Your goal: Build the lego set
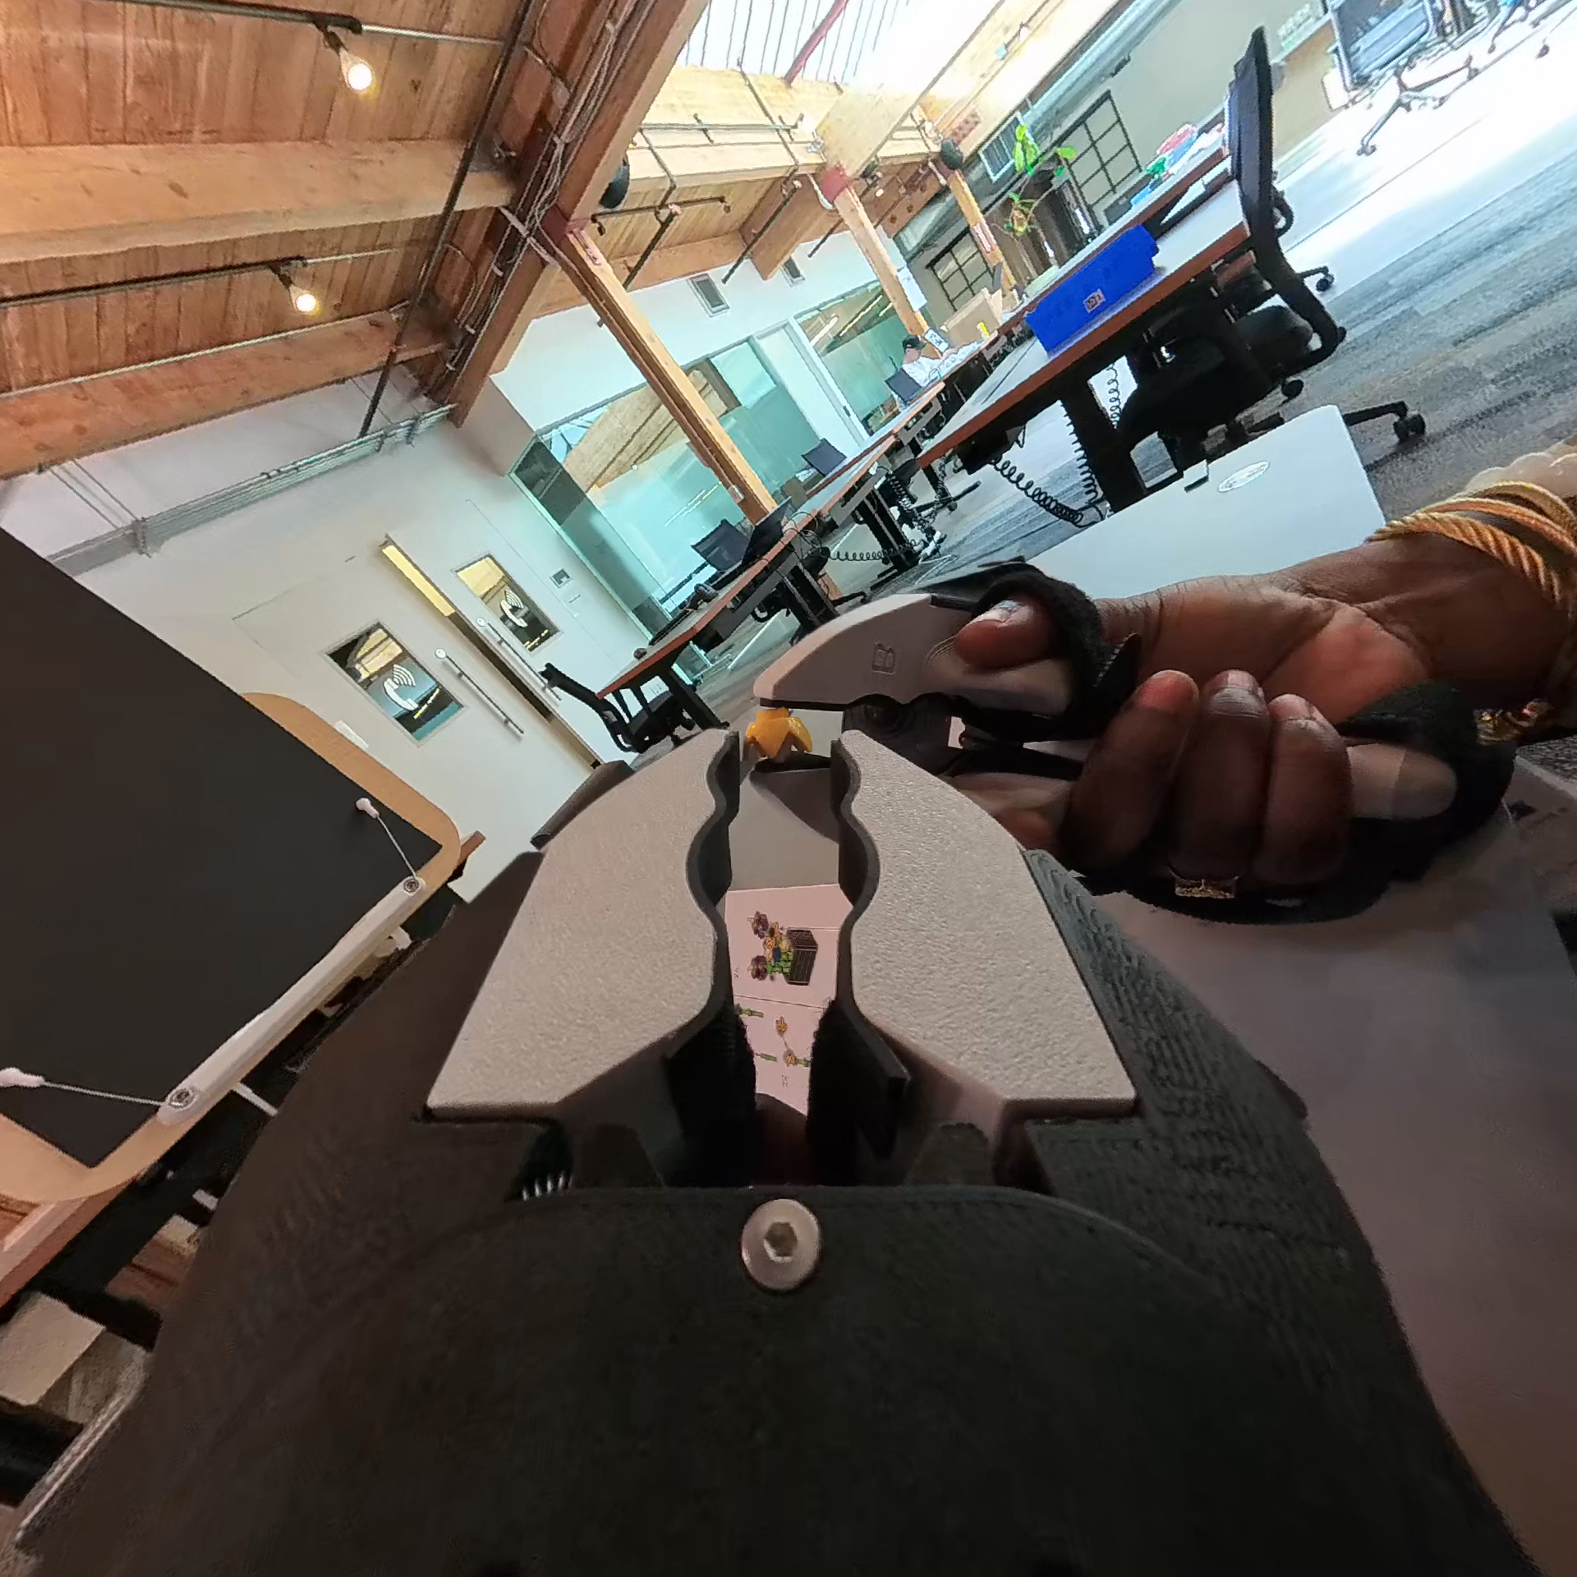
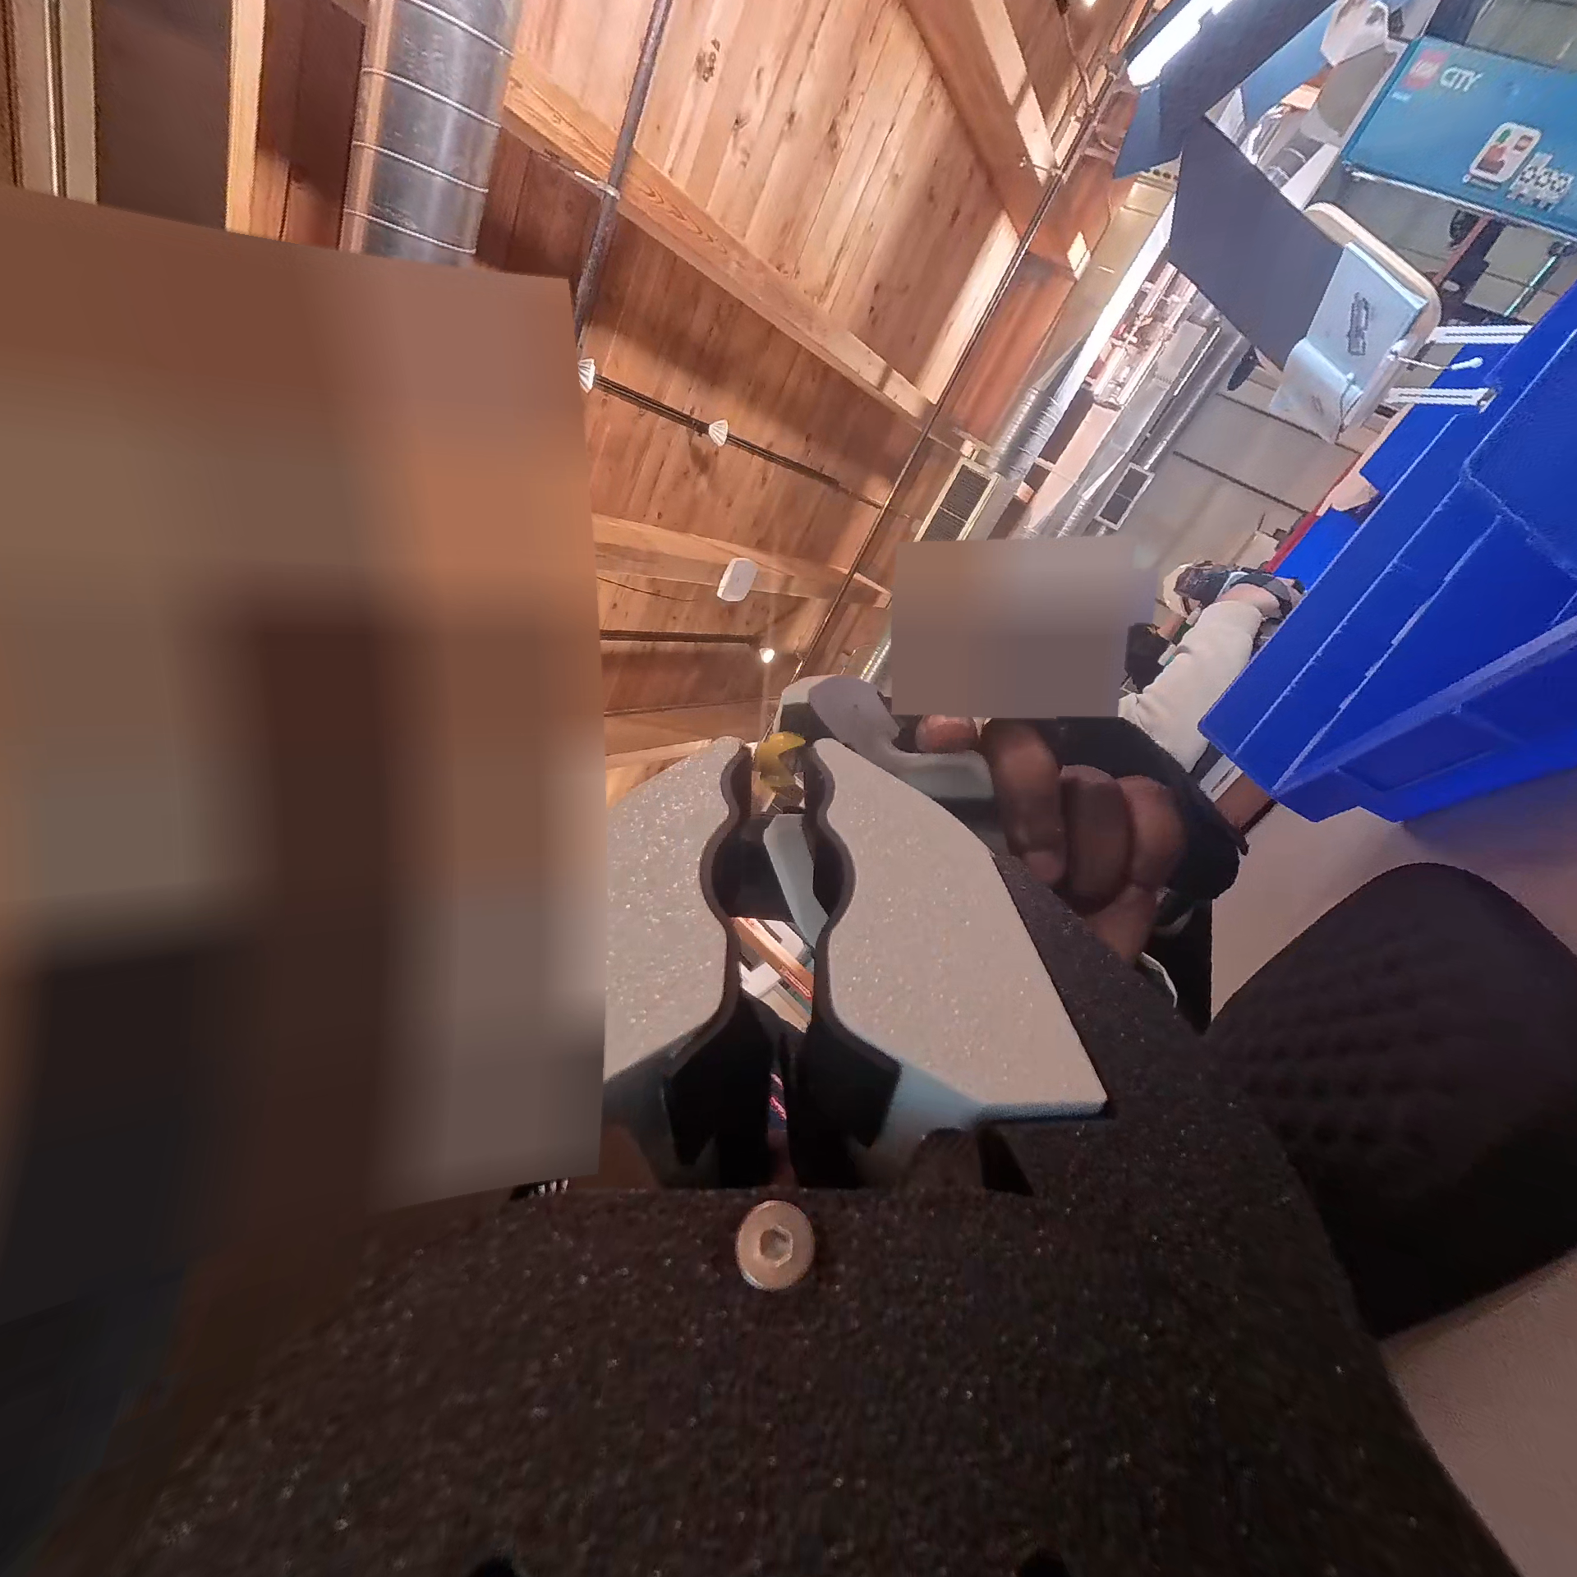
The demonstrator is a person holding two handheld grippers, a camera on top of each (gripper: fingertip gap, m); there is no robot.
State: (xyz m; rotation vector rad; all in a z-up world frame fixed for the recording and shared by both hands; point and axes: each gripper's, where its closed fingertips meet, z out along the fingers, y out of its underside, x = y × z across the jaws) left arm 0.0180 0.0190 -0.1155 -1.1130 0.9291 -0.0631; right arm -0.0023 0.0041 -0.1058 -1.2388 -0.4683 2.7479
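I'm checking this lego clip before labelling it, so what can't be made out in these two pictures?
- Yellow lego piece: left wrist view, mostly hidden behind the left gripper fingertips; shape unclear.
- Same piece: right wrist view, tiny, and whether the right gripper grips it is unclear.
- Instruction sheet: left wrist view, only a strip shows between the fingers.
- Left third of the right wrist view: covered by a blur patch.

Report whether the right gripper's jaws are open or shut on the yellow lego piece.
Shut on it, apparently. In the right wrist view the right gripper has its tips nearly together, with the yellow lego piece wedged between them.
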